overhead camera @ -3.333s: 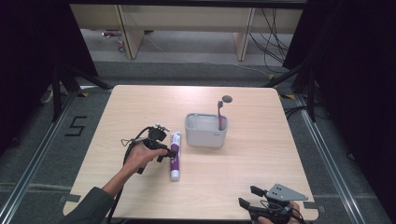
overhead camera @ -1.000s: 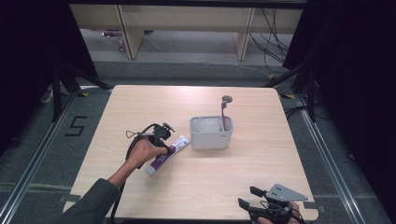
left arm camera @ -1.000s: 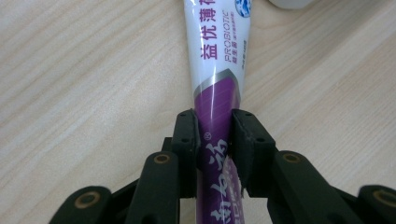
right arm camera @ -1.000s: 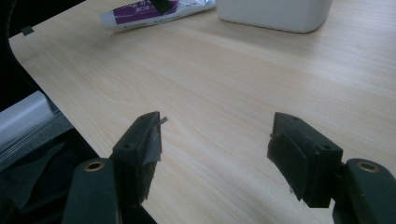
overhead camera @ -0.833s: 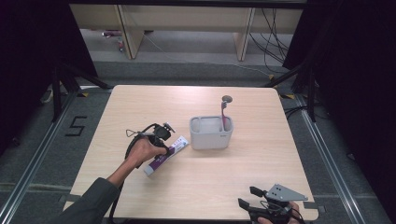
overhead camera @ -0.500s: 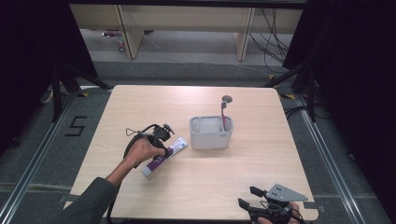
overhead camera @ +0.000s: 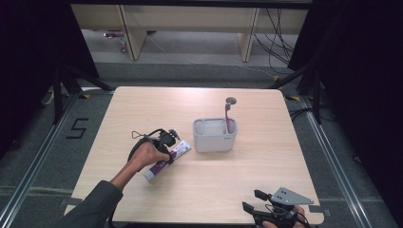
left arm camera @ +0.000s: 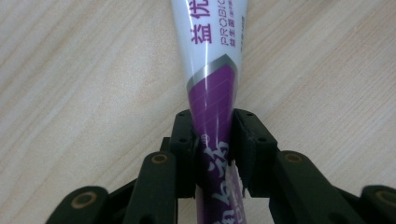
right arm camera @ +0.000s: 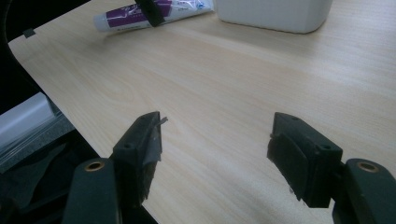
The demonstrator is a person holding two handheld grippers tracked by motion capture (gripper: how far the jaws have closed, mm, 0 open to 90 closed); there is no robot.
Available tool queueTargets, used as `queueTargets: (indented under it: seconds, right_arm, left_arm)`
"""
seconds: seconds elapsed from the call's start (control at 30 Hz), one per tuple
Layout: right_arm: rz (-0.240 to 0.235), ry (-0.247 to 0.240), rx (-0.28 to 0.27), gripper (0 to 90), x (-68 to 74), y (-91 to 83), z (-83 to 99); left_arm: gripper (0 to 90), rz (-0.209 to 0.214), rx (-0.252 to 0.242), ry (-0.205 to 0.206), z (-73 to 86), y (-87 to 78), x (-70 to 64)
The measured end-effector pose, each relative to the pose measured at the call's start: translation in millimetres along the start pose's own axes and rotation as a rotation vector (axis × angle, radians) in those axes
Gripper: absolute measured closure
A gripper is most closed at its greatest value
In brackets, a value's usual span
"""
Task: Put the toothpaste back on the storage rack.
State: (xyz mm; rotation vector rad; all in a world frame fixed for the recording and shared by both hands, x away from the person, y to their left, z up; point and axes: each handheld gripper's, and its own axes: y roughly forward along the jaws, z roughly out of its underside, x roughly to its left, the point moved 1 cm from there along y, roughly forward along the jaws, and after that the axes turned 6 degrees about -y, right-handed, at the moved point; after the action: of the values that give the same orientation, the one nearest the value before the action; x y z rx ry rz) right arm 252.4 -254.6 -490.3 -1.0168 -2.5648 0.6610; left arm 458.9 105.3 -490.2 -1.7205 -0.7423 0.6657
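Dark room, black curtains at the sides, shelving beyond; a pale wooden tabletop carries the work. Left tool is clamped on a purple-and-white tube, jaws pressing its purple section from both sides. From the left tool the tube's long axis runs straight ahead, white printed end leading, cap end trailing behind the jaws toward the hand. In the high view the left tool sits across the middle of the tube, which lies slanted on or just above the wood, its forward end aimed at the grey bin close ahead and slightly to the side. A pink-handled brush stands upright in the bin's far corner. The left tool is by far the nearer to the bin; the right tool rests at the near edge, well apart from everything. Right tool has jaws wide apart, holding nothing, with the tube and bin far ahead of it. Left gripper view settles the grip; high view alone gives the tube's heading against the bin. Judgement: the next move turns on tipping that axis up over the bin rim.
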Motion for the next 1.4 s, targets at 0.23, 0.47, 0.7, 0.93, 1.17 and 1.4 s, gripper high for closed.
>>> queueTargets:
  seconds: [0.23, 0.47, 0.7, 0.93, 1.17, 1.4]
  right_arm:
    - [0.002, -0.002, 0.002, 34.9, -0.5, -0.4, 0.0]
    - [-0.001, 0.003, -0.001, 34.9, -1.3, 0.5, 0.8]
    - [0.0, 0.035, 0.021, 34.9, 0.9, -0.8, 0.8]
    - [0.0, 0.043, 0.02, 34.9, 1.3, -0.8, 0.8]
    - [0.009, -0.002, 0.006, 34.9, -1.7, -0.1, 0.6]
    - [0.01, 0.002, 0.009, 34.9, -2.0, 0.5, 1.1]
  left_arm:
    - [74.8, 0.014, 0.011, 0.009, -0.6, -0.7, 0.0]
    - [75.7, 0.039, 0.008, 0.017, 1.1, -1.4, 2.8]
    - [75.7, 0.058, -0.047, -0.011, 4.4, -12.1, 11.7]
    - [75.7, 0.08, -0.13, -0.034, 7.9, -26.6, 23.9]
    - [75.7, 0.105, -0.252, -0.066, 8.1, -45.0, 29.9]
    - [75.7, 0.124, -0.385, -0.095, 7.2, -69.1, 36.9]
